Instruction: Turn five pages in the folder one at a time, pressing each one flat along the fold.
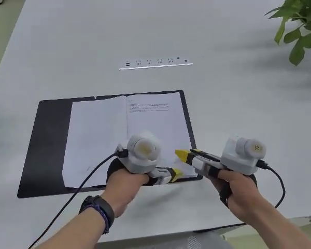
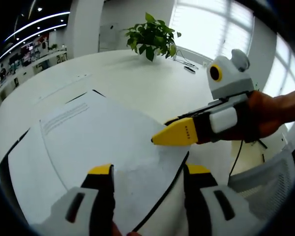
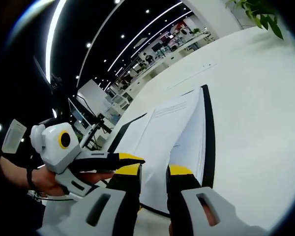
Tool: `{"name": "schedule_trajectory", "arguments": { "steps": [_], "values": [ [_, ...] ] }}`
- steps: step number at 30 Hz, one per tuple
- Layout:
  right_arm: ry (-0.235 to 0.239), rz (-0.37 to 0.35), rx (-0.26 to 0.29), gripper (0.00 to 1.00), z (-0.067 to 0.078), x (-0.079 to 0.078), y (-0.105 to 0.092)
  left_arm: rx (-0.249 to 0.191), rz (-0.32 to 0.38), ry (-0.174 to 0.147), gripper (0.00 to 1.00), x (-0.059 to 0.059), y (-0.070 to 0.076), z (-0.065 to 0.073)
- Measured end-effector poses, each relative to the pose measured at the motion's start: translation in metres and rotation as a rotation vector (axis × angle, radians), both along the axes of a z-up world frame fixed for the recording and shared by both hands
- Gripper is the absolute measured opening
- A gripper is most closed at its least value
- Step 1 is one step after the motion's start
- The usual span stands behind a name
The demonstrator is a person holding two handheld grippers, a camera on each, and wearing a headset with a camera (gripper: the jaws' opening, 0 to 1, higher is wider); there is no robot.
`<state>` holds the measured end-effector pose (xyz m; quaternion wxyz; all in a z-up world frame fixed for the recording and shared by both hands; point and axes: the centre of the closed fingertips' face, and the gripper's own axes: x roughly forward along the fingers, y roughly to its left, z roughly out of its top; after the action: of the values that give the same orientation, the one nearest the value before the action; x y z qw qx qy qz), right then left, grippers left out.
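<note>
1. Black folder [image 1: 49,150] lay open mid white table [image 1: 238,78], with white pages [image 1: 98,135] flat across it and a printed sheet on its 3 o'clock half
2. Left gripper [image 1: 168,175] sat at the folder's 5 o'clock corner, jaws spread wide; the page corner and black cover edge lay between them, nothing pinched
3. Right gripper [image 1: 182,154] pointed in from 3 o'clock, yellow tips over the page edge, just beside left gripper; jaws narrowly parted, paper in the gap, can't tell if they touched it
4. Power strip [image 1: 154,63] sat at the folder's 12 o'clock and plant [image 1: 300,26] at 2 o'clock, both well apart from it
</note>
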<state>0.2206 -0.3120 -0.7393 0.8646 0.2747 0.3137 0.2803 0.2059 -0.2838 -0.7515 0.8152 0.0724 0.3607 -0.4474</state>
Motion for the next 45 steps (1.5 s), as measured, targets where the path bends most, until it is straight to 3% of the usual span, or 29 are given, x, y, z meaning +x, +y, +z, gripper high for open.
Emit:
{"name": "schedule_trajectory", "arguments": {
  "steps": [14, 28, 45],
  "values": [
    [-0.040, -0.012, -0.001, 0.01, 0.014, 0.003, 0.001, 0.004, 0.057, -0.063, 0.60, 0.003, 0.028, 0.031],
    [-0.046, -0.027, 0.036, 0.00, 0.024, 0.005, 0.015, 0.013, 0.124, -0.092, 0.62, -0.001, 0.065, 0.048],
    [-0.080, -0.002, 0.039, 0.00, 0.042, 0.014, 0.040, -0.003, 0.163, -0.127, 0.64, -0.004, 0.093, 0.067]
  ]
}}
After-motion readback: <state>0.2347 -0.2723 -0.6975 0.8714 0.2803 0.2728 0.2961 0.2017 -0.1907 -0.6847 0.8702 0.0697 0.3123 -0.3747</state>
